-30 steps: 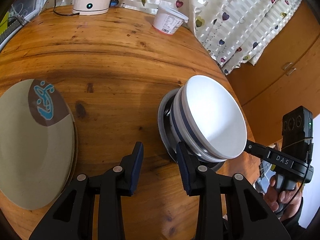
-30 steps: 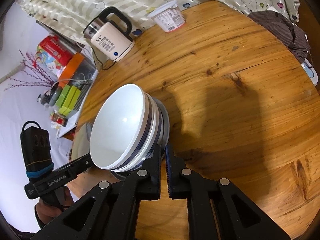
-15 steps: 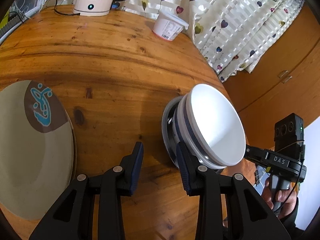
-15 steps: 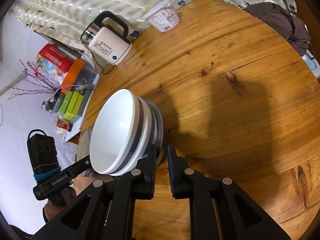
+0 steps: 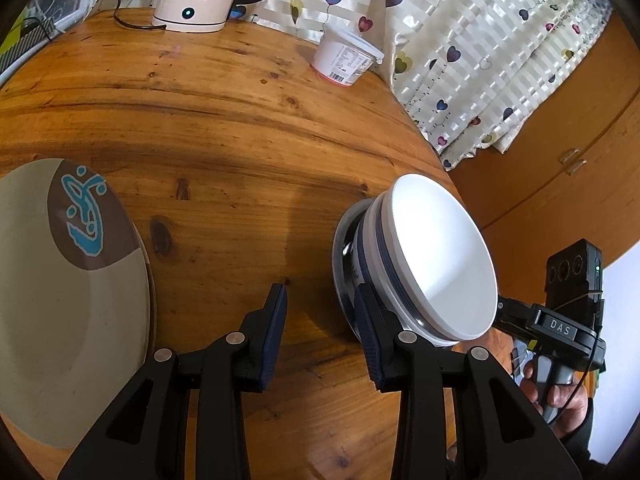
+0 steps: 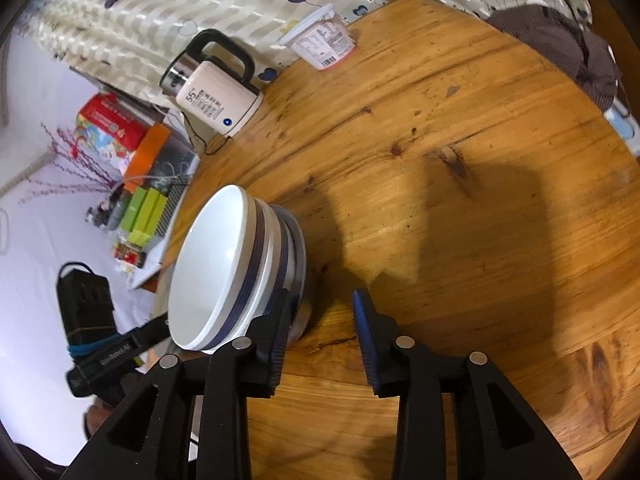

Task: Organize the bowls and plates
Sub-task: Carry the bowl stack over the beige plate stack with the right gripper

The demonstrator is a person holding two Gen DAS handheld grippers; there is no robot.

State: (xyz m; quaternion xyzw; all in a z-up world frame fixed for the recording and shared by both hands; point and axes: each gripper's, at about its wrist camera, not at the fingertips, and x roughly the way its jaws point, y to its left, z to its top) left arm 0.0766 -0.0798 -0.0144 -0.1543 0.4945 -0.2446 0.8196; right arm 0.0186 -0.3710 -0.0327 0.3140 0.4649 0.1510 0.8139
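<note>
Since before, my right claw [image 6: 320, 328] has been opening off the upright bowl stack [image 6: 236, 268] near the counter [image 6: 440, 160] edge, empty; left claw [image 5: 320, 324] released, plate [image 5: 60, 300] beside.

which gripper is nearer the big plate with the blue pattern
Left. The left gripper hangs just beside the plate; the right gripper is beyond the stacked bowls, farther away.

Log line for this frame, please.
right gripper: just opened, empty, beside bowl stack | left gripper: open, empty | plate: apart, on table
</note>
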